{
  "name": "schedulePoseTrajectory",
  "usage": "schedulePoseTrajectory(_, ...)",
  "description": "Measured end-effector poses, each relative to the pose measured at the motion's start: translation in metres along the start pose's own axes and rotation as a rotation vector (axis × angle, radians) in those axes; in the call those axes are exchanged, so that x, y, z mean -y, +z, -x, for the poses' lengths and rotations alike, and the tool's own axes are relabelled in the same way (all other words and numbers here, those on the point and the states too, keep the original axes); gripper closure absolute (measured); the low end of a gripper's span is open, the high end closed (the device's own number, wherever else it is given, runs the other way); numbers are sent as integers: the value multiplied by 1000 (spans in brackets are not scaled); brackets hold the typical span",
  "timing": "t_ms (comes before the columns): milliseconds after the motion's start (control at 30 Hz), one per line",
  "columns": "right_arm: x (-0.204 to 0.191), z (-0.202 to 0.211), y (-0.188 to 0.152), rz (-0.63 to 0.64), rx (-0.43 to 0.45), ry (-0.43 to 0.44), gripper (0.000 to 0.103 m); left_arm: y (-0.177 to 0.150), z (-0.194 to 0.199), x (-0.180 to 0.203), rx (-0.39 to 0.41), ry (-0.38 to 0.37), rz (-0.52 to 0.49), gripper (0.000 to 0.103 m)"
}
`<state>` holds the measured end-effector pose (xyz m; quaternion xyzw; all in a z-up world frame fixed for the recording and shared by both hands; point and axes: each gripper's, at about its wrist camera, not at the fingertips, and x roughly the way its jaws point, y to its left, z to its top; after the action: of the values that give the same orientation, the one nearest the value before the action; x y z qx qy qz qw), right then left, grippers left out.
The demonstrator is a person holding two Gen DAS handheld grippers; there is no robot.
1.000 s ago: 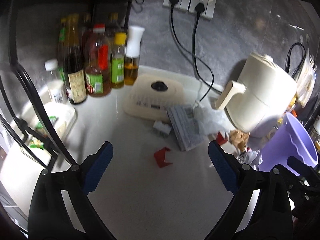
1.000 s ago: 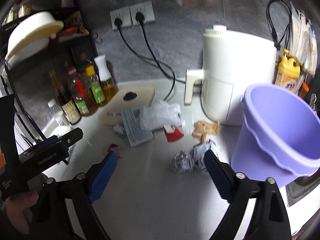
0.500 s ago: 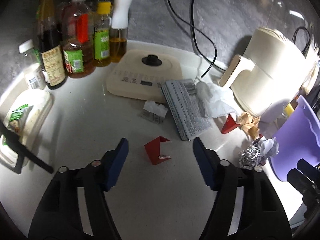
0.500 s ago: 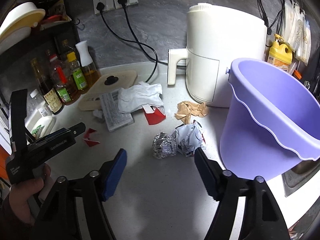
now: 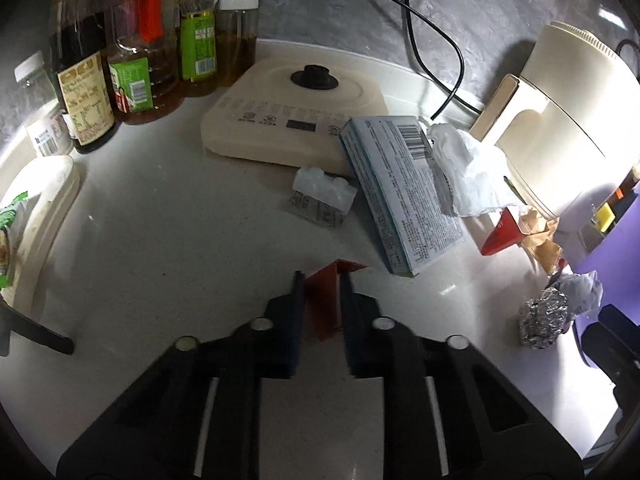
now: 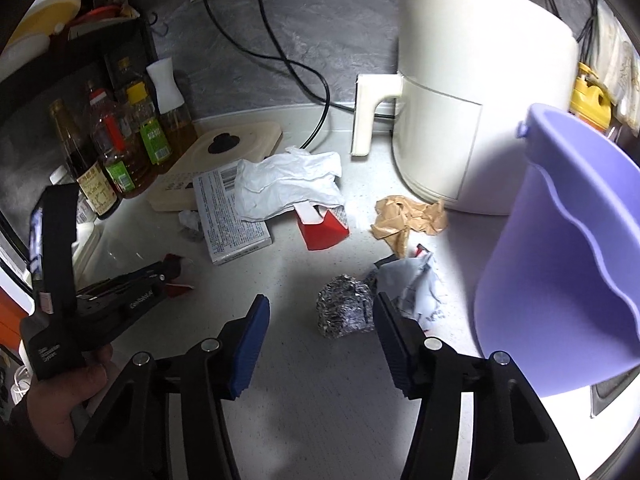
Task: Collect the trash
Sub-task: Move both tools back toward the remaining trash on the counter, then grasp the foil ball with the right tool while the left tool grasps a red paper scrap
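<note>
Between our left gripper [image 5: 322,280] fingers, the folded red card scrap [image 5: 325,300] is now pinched where half a second ago the jaws stood wide around it, so we judge the first piece secured. On the counter [image 5: 168,240], its fold runs away from us, while our right gripper [image 6: 318,308] hangs open around the foil ball [image 6: 342,312], beside the purple bucket [image 6: 568,248].

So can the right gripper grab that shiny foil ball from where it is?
Probably yes. The right gripper is open, and the foil ball sits on the counter right between its fingertips with nothing covering it. The crumpled paper crowds the right finger, so it might get pinched along.
</note>
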<state>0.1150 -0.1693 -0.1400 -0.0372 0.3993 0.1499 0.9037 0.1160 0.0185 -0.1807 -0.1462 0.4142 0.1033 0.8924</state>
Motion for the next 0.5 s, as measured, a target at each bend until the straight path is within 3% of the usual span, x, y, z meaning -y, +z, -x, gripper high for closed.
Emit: schedulePoseTrajectory(500,4,-41,-2,-5,-56,-19,51,2,17,-14,25,-8,21,96)
